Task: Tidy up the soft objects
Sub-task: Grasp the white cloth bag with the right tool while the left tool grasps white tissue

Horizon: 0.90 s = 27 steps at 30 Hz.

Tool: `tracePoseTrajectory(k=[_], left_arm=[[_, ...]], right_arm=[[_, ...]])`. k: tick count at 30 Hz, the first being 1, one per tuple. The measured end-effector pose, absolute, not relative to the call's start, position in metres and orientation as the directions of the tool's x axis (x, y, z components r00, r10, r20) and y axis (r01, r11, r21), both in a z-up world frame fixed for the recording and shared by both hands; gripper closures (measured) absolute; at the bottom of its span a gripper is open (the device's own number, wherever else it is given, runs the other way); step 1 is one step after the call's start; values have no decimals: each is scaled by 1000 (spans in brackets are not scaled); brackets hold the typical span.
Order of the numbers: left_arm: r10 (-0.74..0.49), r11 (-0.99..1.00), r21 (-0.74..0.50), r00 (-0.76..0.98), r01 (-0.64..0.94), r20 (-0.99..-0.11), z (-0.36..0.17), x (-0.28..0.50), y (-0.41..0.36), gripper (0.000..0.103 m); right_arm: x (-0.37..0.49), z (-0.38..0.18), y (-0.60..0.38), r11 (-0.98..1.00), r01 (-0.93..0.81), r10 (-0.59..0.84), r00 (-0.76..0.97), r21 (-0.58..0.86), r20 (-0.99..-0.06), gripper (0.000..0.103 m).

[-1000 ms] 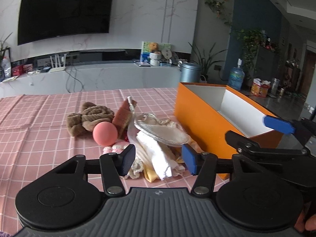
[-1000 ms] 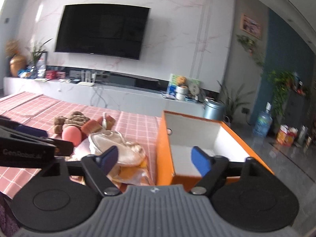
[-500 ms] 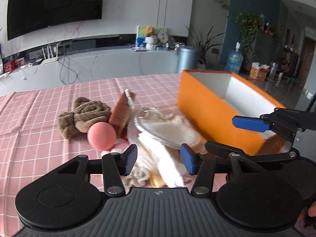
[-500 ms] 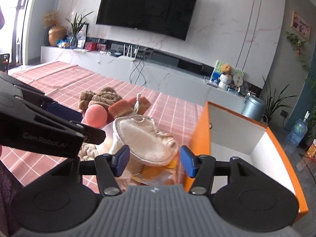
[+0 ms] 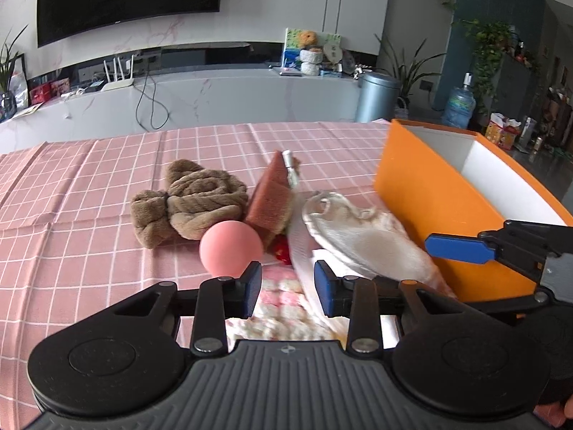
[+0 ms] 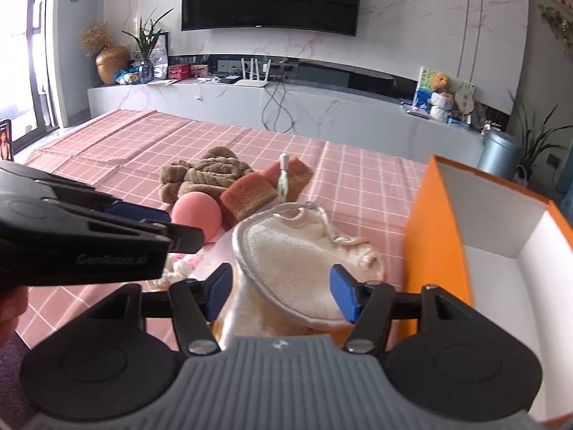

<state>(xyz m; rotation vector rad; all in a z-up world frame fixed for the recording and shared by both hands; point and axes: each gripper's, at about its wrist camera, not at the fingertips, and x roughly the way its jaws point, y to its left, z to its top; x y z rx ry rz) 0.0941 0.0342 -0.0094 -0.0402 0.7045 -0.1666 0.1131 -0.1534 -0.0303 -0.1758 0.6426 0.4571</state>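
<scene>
A pile of soft things lies on the pink checked tablecloth (image 5: pixel 89 186): a brown knotted towel (image 5: pixel 189 200), a pink ball (image 5: pixel 231 249), a red-brown sponge (image 5: pixel 270 202), a cream bath mitt (image 5: pixel 361 236) and a pink-white knitted cloth (image 5: pixel 283 308). An open orange box (image 5: pixel 429 208) stands to their right. My left gripper (image 5: pixel 287 288) is open, just above the knitted cloth. My right gripper (image 6: pixel 283 292) is open, low over the cream mitt (image 6: pixel 297 261), beside the box (image 6: pixel 433 236).
A white TV bench (image 6: pixel 286 107) with a router, cables and ornaments runs behind the table. A grey bin (image 5: pixel 376 96) and a water bottle (image 5: pixel 460 102) stand on the floor beyond the box. The left gripper's body (image 6: pixel 82 247) crosses the right wrist view.
Both grippers have moved forward and down toward the pile. The right gripper swung left from the box to over the cream mitt. Both stay open.
</scene>
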Motion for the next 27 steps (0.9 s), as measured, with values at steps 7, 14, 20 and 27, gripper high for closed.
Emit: tracePoseTrajectory(k=[7, 14, 20, 27], left_arm=[[-151, 989, -94, 747, 118, -647, -9, 108, 42, 63], [-179, 984, -113, 752, 139, -634, -4, 116, 40, 63], [-299, 954, -188, 717, 232, -630, -8, 118, 25, 63], [-353, 935, -221, 658, 278, -665, -23, 118, 11, 57]], right_arm=[[141, -37, -153, 900, -426, 380, 666, 91, -642, 47], [142, -28, -170, 925, -361, 351, 699, 117, -624, 91], [144, -32, -181, 938, -343, 288, 710, 42, -643, 80], [128, -33, -188, 936, -352, 268, 743, -18, -614, 76]])
